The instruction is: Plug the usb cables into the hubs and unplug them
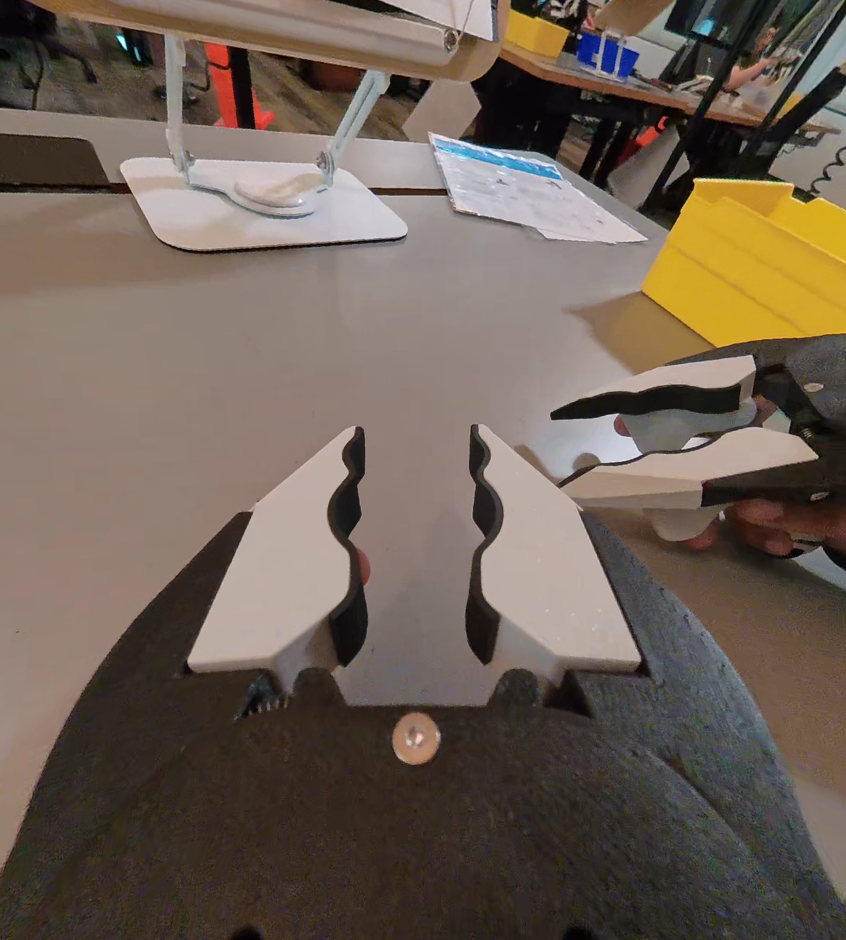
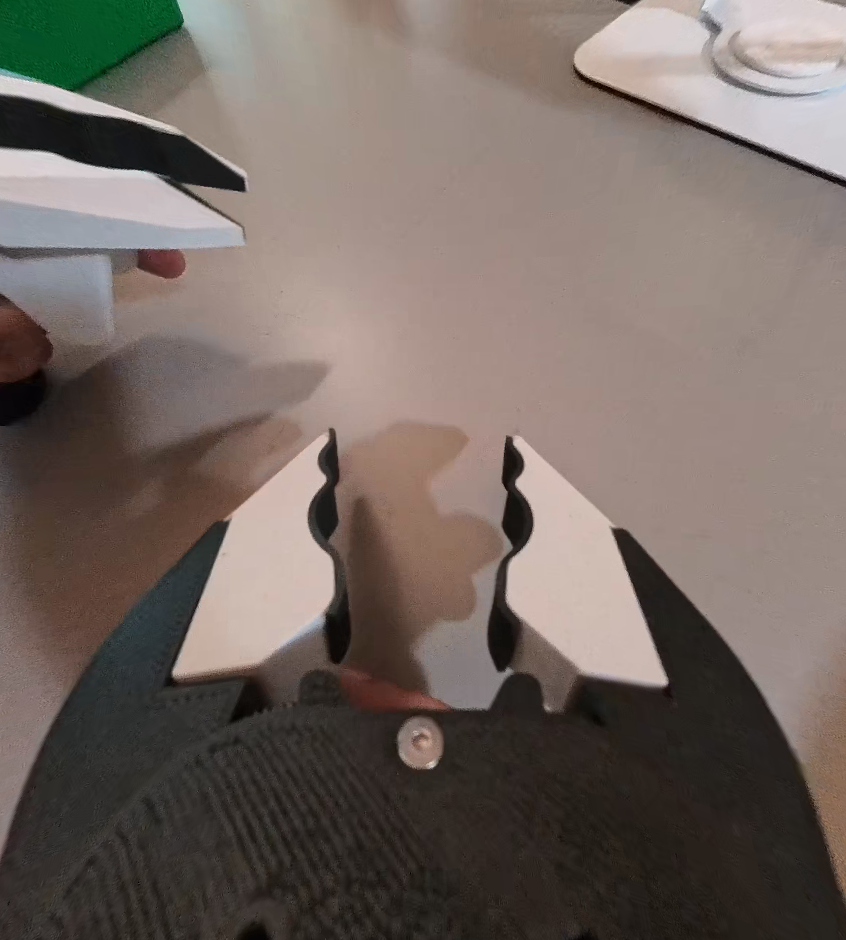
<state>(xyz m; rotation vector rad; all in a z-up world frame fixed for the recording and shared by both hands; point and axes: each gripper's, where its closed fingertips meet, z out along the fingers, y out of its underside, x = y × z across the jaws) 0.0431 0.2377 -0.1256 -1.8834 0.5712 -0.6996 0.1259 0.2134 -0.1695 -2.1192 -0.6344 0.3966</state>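
My left gripper [image 1: 417, 432] is open and empty, low over the grey table [image 1: 258, 356]. My right gripper [image 2: 421, 435] is also open and empty over the table, with only its shadow between its fingers. In the left wrist view the right gripper [image 1: 558, 450] comes in from the right, fingers apart. A thin black wire [image 1: 614, 464] runs along it; I cannot tell what it belongs to. In the right wrist view the left gripper [image 2: 244, 211] shows at the upper left. No hub or USB plug is in view.
A white stand base [image 1: 258, 213] sits at the back of the table and shows in the right wrist view [image 2: 716, 101]. Papers [image 1: 528, 193] lie at the back right. A yellow bin [image 1: 767, 264] stands at the right edge. A green box [image 2: 54, 30] is at the far left.
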